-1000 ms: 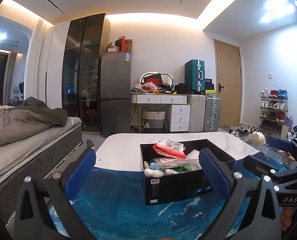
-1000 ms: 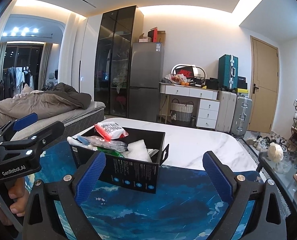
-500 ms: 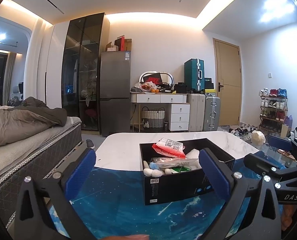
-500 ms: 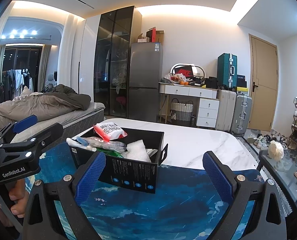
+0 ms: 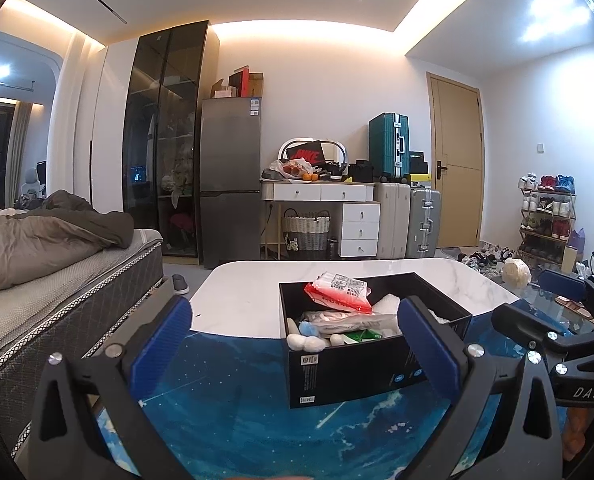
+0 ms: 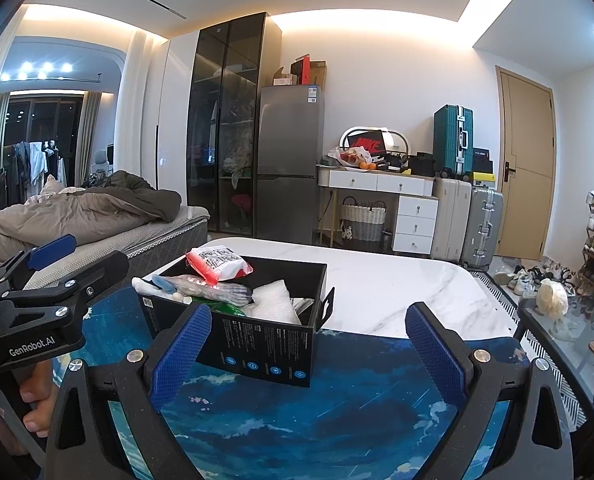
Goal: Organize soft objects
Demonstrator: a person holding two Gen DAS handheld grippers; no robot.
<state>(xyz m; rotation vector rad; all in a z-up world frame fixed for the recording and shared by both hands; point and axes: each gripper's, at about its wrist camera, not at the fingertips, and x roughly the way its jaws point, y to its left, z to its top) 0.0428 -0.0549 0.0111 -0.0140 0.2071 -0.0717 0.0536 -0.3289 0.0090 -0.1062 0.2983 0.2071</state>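
A black cardboard box [image 5: 361, 364] [image 6: 265, 354] stands on the blue mat, filled with soft things. On top lies a red-and-white packet [image 5: 337, 294] [image 6: 217, 264]; beneath it are clear bags, a white foam piece [image 6: 271, 302] and small white and blue soft items [image 5: 305, 336]. My left gripper [image 5: 293, 344] hangs open above the mat, just short of the box, nothing between its blue pads. My right gripper [image 6: 309, 350] is open too, with the box's near wall showing between its pads. Each gripper appears at the edge of the other's view.
The blue mat [image 6: 317, 420] covers the near half of a white marble table [image 6: 397, 292]. A bed [image 5: 37, 280] lies at the left, a glass side table [image 6: 569, 336] at the right. A fridge, dresser, suitcases and shoe rack line the far wall.
Almost nothing has moved. Both views drifted very slightly; the box and its contents stay put and both grippers remain open.
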